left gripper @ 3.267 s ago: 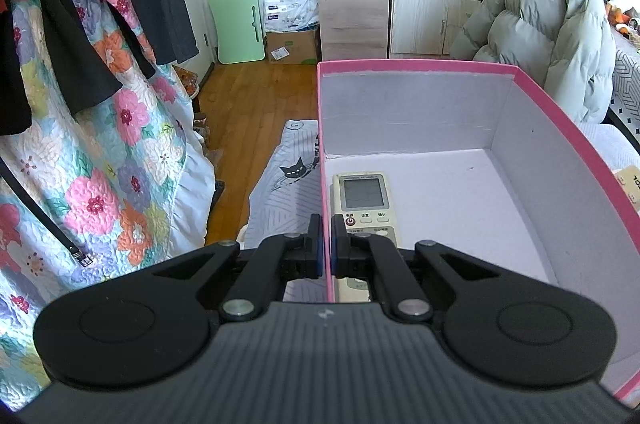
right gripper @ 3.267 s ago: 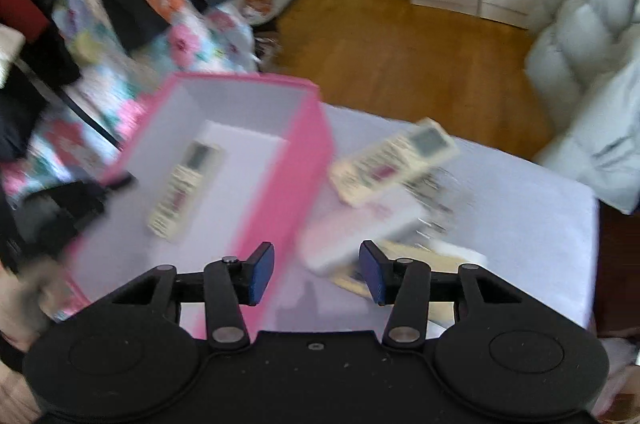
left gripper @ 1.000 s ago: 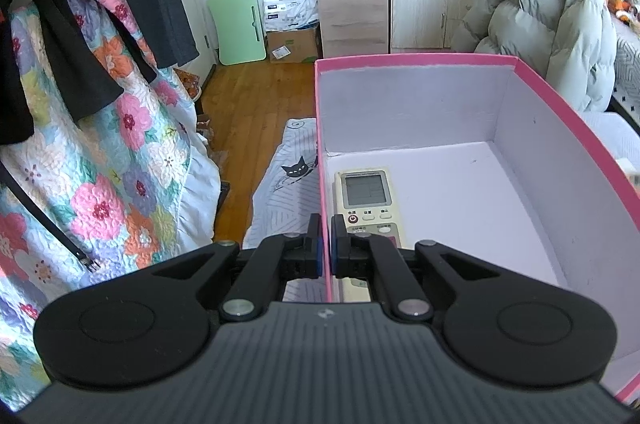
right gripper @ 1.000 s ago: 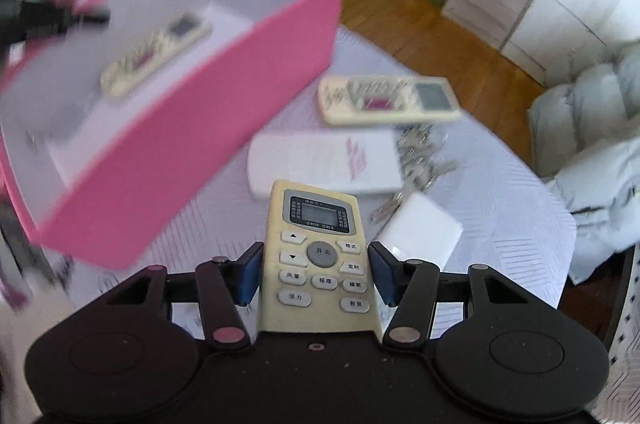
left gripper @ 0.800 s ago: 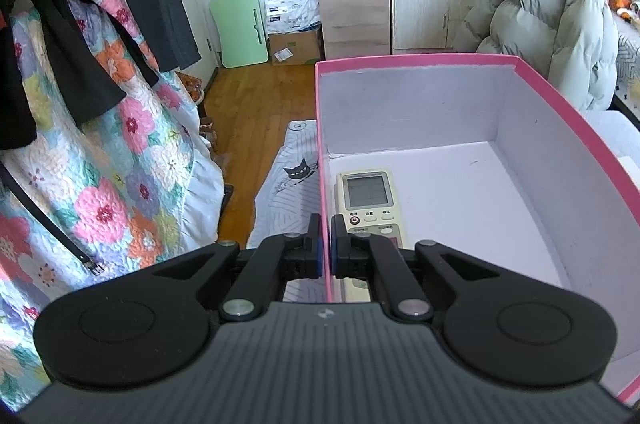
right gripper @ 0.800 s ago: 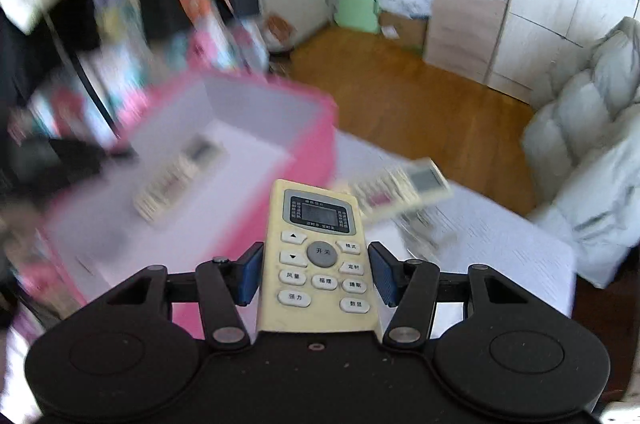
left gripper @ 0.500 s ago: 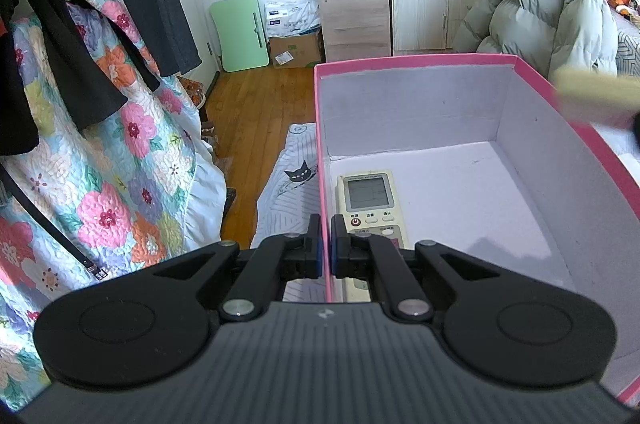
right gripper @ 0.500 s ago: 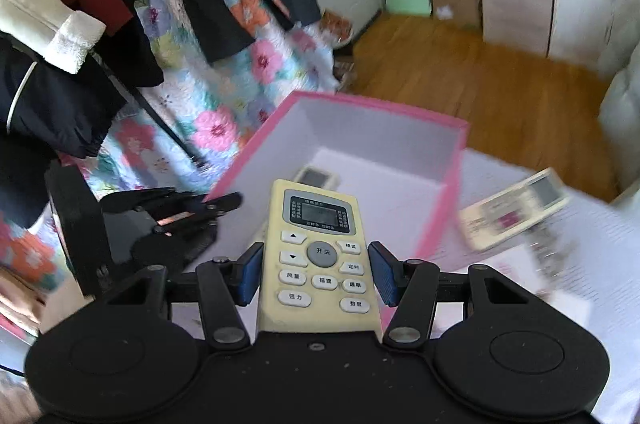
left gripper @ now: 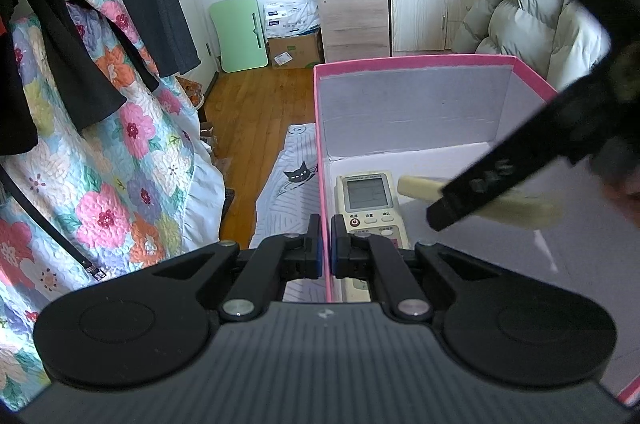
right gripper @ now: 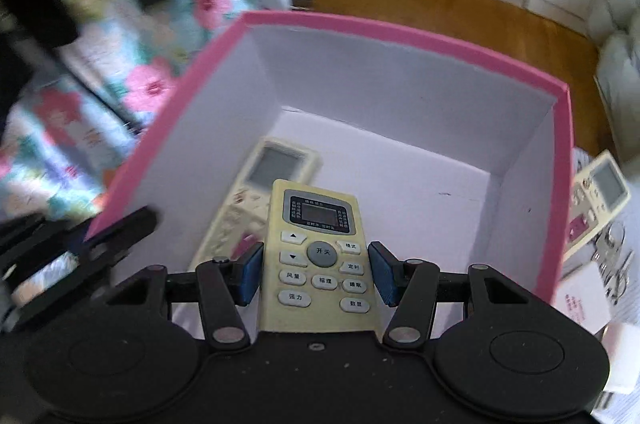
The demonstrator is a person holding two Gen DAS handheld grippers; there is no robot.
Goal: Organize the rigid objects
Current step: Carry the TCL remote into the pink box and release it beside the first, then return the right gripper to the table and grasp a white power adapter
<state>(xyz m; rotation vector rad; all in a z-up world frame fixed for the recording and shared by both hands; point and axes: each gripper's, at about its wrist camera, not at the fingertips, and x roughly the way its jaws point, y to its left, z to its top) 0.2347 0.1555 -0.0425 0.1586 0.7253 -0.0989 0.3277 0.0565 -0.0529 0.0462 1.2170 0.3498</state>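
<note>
My left gripper (left gripper: 325,244) is shut on the left wall of the pink box (left gripper: 322,144). A white remote (left gripper: 368,200) lies inside the box by that wall. My right gripper (right gripper: 316,272) is shut on a yellow remote (right gripper: 318,252) and holds it over the inside of the pink box (right gripper: 400,36), just above the white remote (right gripper: 272,184). In the left wrist view the right gripper (left gripper: 472,192) reaches in from the right with the yellow remote (left gripper: 420,186).
Outside the box to the right lie another remote (right gripper: 598,196), keys (right gripper: 612,248) and a white card (right gripper: 580,300) on the bed cover. A floral quilt (left gripper: 100,164) hangs at the left. Wooden floor and cabinets lie beyond.
My right gripper took hold of the yellow remote, carried it left over the box and lowered it inside. My left gripper has kept its grip on the box wall.
</note>
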